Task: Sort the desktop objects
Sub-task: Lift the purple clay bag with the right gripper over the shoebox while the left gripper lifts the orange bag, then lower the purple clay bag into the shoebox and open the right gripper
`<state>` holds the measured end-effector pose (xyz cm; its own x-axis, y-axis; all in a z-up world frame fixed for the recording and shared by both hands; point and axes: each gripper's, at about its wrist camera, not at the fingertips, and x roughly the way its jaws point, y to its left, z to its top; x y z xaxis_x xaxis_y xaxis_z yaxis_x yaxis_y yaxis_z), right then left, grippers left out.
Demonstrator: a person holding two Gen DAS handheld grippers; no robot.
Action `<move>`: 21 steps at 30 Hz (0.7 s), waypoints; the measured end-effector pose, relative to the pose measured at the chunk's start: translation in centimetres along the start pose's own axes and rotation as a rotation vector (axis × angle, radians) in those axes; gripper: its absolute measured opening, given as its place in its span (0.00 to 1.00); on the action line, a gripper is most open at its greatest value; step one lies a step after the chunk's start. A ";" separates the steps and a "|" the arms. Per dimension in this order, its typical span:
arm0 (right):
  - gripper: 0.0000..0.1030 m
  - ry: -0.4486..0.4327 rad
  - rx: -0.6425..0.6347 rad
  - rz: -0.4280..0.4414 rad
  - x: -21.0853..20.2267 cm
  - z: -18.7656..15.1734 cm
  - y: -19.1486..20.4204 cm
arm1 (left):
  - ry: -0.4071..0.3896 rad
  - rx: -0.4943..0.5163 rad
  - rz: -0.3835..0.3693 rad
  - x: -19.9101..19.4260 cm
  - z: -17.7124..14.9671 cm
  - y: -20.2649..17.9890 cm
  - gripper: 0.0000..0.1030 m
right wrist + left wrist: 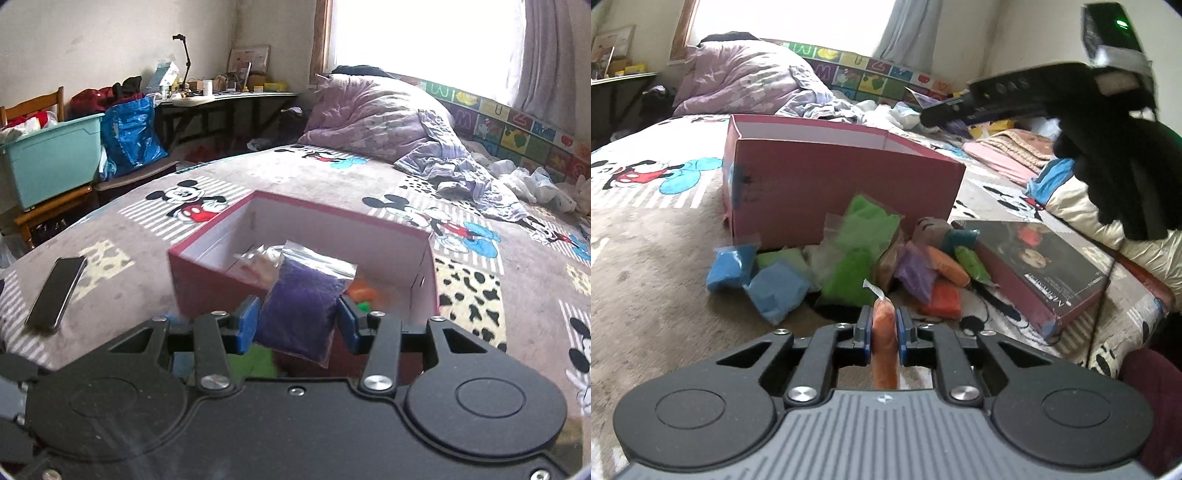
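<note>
My left gripper (882,328) is shut on a thin orange bag (884,343), held above the bedspread in front of a pile of coloured bags: blue (772,288), green (857,258), purple (916,273), orange (947,266). Behind the pile stands an open pink box (842,188). My right gripper (299,325) holds a purple bag (299,310) between its pads, just above the near wall of the pink box (424,266). Inside the box lie a pale bag (258,266) and an orange bag (362,291). The right gripper also shows in the left wrist view (934,114), up high to the right.
A dark red box lid (1045,269) lies right of the pile. A phone (55,291) lies on the bedspread to the left of the box. A purple quilt (380,118) is heaped at the back. A teal bin (48,158) and a desk (229,99) stand beyond the bed.
</note>
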<state>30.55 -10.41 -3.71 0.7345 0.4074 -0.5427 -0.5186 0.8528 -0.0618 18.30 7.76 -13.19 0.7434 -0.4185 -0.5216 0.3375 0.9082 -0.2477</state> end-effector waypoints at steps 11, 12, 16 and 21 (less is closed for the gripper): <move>0.44 0.106 -0.003 -0.019 5.2 4.3 -3.3 | -0.017 -0.028 -0.084 1.8 0.4 0.3 0.12; 0.44 0.121 -0.004 -0.021 5.8 4.5 -3.6 | -0.018 -0.029 -0.091 1.9 0.4 0.3 0.12; 0.44 0.186 -0.010 -0.040 8.4 5.1 -4.5 | -0.024 -0.036 -0.108 2.3 0.6 0.4 0.12; 0.44 0.282 -0.009 -0.061 11.6 5.4 -5.7 | -0.029 -0.054 -0.123 2.9 1.0 0.7 0.12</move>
<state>44.44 -8.79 -5.17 0.6142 0.2474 -0.7493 -0.4818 0.8696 -0.1078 21.25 7.25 -14.08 0.7147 -0.5259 -0.4611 0.3962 0.8477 -0.3527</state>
